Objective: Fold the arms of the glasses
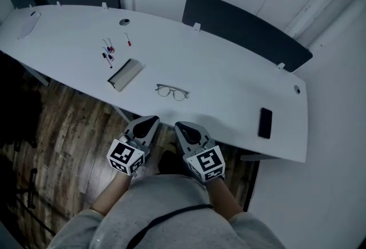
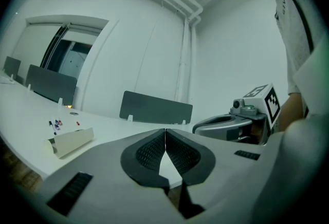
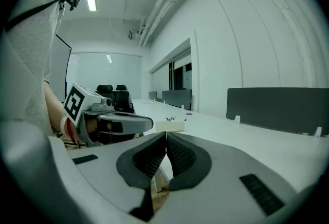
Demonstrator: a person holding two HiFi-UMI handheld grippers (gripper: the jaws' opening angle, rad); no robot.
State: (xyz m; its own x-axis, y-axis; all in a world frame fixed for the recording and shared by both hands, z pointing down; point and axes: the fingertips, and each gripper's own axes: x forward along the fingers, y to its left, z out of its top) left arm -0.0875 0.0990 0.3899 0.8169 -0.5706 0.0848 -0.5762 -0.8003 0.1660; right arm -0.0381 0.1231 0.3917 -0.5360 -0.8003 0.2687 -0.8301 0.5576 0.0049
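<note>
You hold both grippers low in the head view, close in front of your body and at the near edge of the white table [image 1: 229, 79]. Your left gripper [image 1: 151, 122] is in the lower middle of the frame. Your right gripper [image 1: 180, 126] is just beside it on the right, near it but not touching. Both point toward the table.

In the left gripper view the two ribbed pads meet along one line at the centre of the frame, so these jaws are closed with nothing between them. In the right gripper view the pads also meet at their tips, so this gripper is closed and empty too.

The glasses [image 1: 171, 92] lie on the table at the centre of the head view, just above the two gripper tips in the frame and apart from both. You can see the two lenses and the thin rim, but the arms are too small to tell if they are folded.

To the upper left of the glasses lies a light-coloured box [image 1: 125, 73], and some small pens [image 1: 107, 53] lie further to the upper left. A black phone [image 1: 265, 123] lies at the right, near the table edge. A dark partition panel [image 1: 246, 31] stands along the far edge at the upper right, and the wooden floor [image 1: 74, 128] shows at the lower left
</note>
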